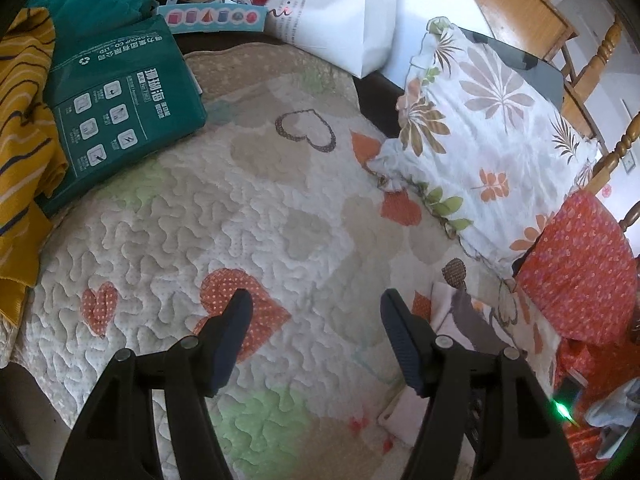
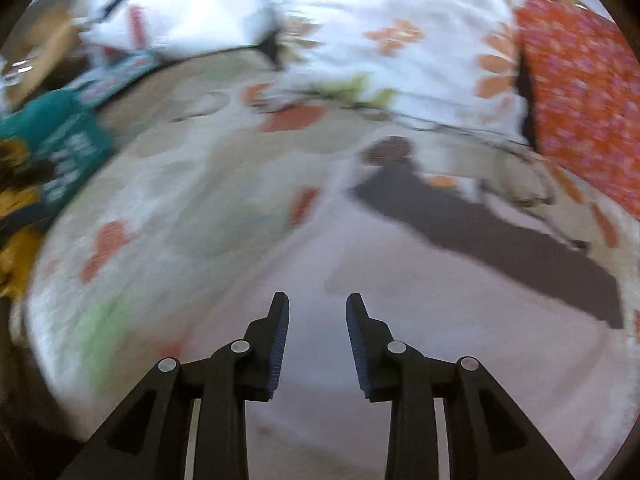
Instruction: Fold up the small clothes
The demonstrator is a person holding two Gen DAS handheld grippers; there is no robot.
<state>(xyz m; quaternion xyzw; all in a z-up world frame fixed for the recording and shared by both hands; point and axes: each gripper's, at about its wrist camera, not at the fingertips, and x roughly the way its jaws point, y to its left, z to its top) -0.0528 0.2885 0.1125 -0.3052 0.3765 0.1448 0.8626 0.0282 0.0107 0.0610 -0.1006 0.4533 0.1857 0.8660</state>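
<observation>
A small pale pink garment with a dark grey-brown band (image 2: 400,280) lies flat on the quilted heart-pattern bed cover (image 1: 248,216). In the left wrist view only its edge (image 1: 464,316) shows, to the right of my right finger. My left gripper (image 1: 316,300) is open wide and empty, hovering over the bare quilt left of the garment. My right gripper (image 2: 318,300) is open and empty, just above the garment's pink near part. The right wrist view is blurred by motion.
A floral pillow (image 1: 492,120) and an orange-red patterned cloth (image 1: 580,268) lie at the right. A green package (image 1: 116,100), a mustard striped garment (image 1: 24,128) and a white bag (image 1: 340,4) sit at the left and back. A wooden chair (image 1: 600,64) stands beyond the pillow.
</observation>
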